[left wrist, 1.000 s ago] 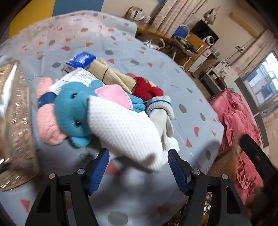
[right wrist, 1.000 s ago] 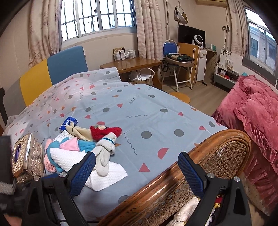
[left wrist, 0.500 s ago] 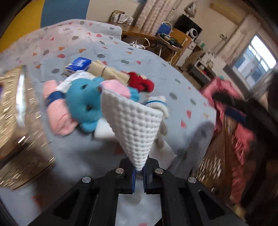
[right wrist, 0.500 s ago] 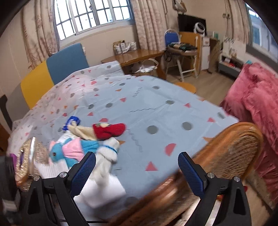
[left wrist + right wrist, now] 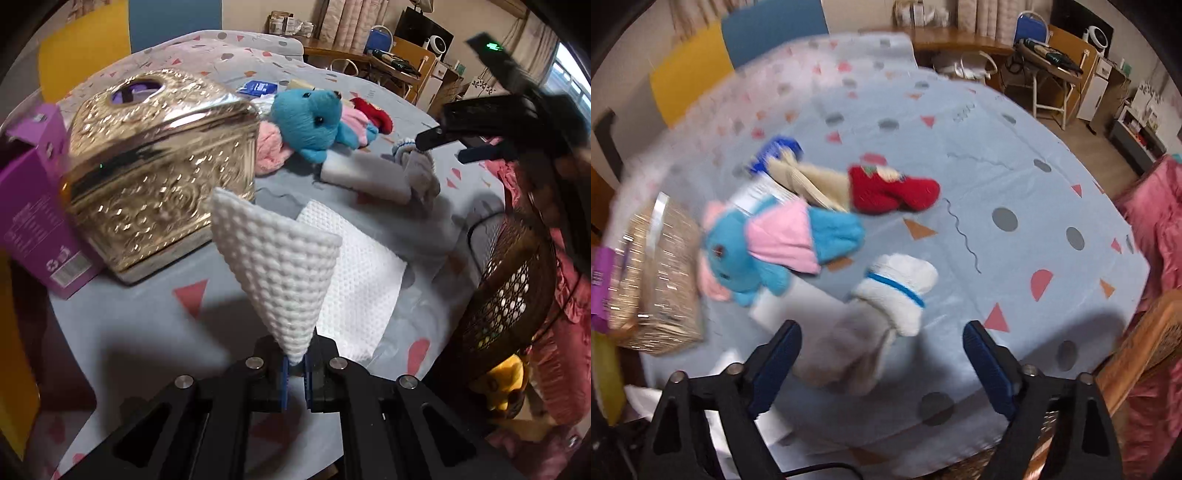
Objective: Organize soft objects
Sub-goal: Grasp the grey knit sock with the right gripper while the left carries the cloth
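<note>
Left hand-held gripper (image 5: 294,369) is pinching a corner of the white waffle-textured cloth (image 5: 280,273) above the dotted blue-covered surface (image 5: 155,332), right hand-held gripper (image 5: 882,363) is spread, jaws just closing in, over a grey blue-banded sock (image 5: 886,310), with the blue plush toy (image 5: 746,251) and gold embossed tissue box (image 5: 155,162) sitting beyond.

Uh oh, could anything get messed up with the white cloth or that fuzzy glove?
The left gripper pinches only a corner of the white cloth, so it might slip out. The cloth's loose end trails beside the gold tissue box and could snag on it. The right gripper, jaws just narrowing, hangs over the grey glove; it may grab tablecloth too.
</note>
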Demonstrator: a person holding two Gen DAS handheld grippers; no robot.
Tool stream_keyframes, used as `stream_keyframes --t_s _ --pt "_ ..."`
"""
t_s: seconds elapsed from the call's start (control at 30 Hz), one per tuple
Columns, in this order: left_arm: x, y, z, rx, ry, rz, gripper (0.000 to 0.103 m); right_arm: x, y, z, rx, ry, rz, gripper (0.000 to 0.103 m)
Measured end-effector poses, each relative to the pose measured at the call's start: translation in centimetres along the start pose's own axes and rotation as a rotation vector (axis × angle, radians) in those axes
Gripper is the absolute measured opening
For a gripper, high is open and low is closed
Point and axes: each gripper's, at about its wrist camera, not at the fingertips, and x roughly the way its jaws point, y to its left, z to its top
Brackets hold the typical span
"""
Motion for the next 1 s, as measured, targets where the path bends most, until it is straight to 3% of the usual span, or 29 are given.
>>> stream_keyframes --t_s 0.1,0.2,0.33,0.53,0.6,0.63,0.67,0.73,0.9,1.0 --pt "-0.2 0.0 0.0 -0.014 -0.018 -0.018 0.013 1.6 0.2 1.1 -0.007 0.080 -0.053 0.083" --pt "-0.5 -0.1 0.7 -0.044 -0.043 -0.052 0.060 2.9 0.5 1.9 -0.034 0.147 -0.067 0.071" --pt "0.3 -1.5 1.9 -0.013 -0.062 -0.077 0.063 4.3 1.0 2.6 -0.051 0.202 -0.078 0.056" --pt "2.8 -3.6 2.6 0.047 -0.013 -0.035 0.067 5.7 1.1 2.7 -0.044 0.229 -0.073 0.054" --pt "2.6 -3.9 2.2 0.064 -0.028 -0.022 0.066 5.6 1.1 2.7 -0.045 0.232 -0.070 0.055" --pt "2.7 -4.0 2.1 0.069 -0.029 -0.014 0.055 6.0 0.9 3.1 -0.044 0.236 -0.069 0.055" --pt "2.7 -4.1 2.1 0.081 -0.038 0.013 0.027 6.1 0.8 3.1 -0.041 0.240 -0.068 0.054" --pt "2.7 -3.7 2.2 0.090 -0.046 0.035 0.009 6.5 0.4 3.4 -0.034 0.251 -0.065 0.054" --pt "1.8 -1.9 1.8 0.008 -0.067 0.018 0.004 6.2 -0.9 3.7 0.016 0.232 -0.008 0.037" --pt "0.1 -1.4 1.4 -0.017 -0.110 -0.001 0.004 5.4 -2.2 3.8 0.053 0.201 0.050 0.035"
